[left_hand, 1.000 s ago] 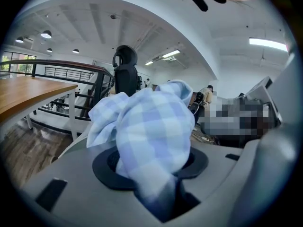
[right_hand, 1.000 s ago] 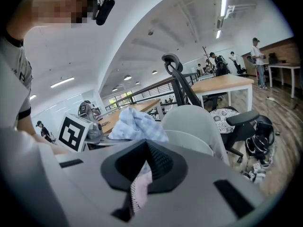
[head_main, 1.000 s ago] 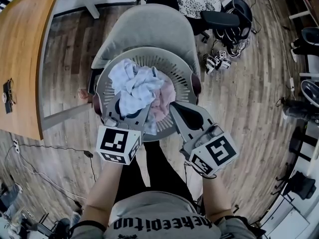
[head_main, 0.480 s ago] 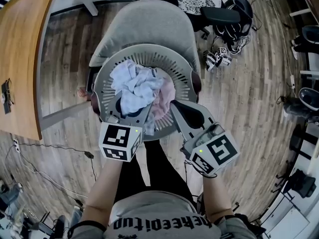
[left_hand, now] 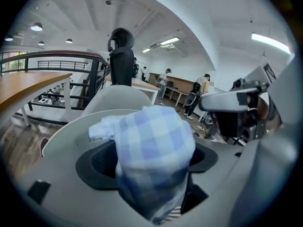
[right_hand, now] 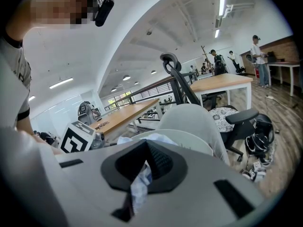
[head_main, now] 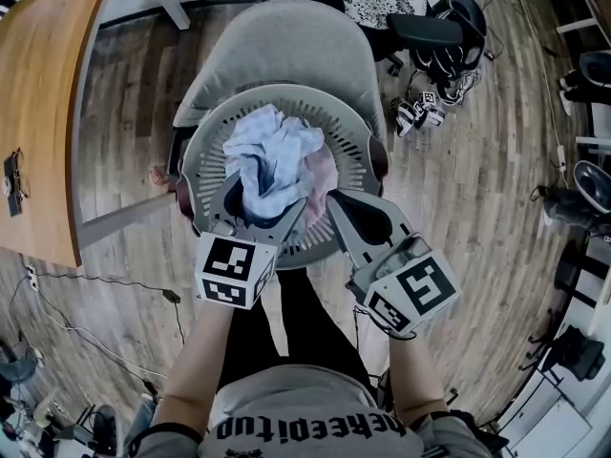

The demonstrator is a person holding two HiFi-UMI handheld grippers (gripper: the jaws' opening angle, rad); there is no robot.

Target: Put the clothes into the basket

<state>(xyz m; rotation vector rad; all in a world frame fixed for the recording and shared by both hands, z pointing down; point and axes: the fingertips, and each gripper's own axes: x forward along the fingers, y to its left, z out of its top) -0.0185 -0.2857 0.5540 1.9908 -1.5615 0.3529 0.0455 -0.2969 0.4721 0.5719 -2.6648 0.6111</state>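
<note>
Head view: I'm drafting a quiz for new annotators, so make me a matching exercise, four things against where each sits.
Things:
1 blue-and-white checked cloth
2 round grey slatted plastic basket
3 long wooden table
4 pink cloth

Places:
A on the grey upholstered chair
B at the picture's left edge
C topmost in the basket's pile
D under the pile, on its right side

Pairs: 1-C, 2-A, 3-B, 4-D

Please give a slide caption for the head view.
Over the basket on a chair, the left gripper opens its jaws around a checked cloth; the right gripper pinches a pale cloth.
</note>
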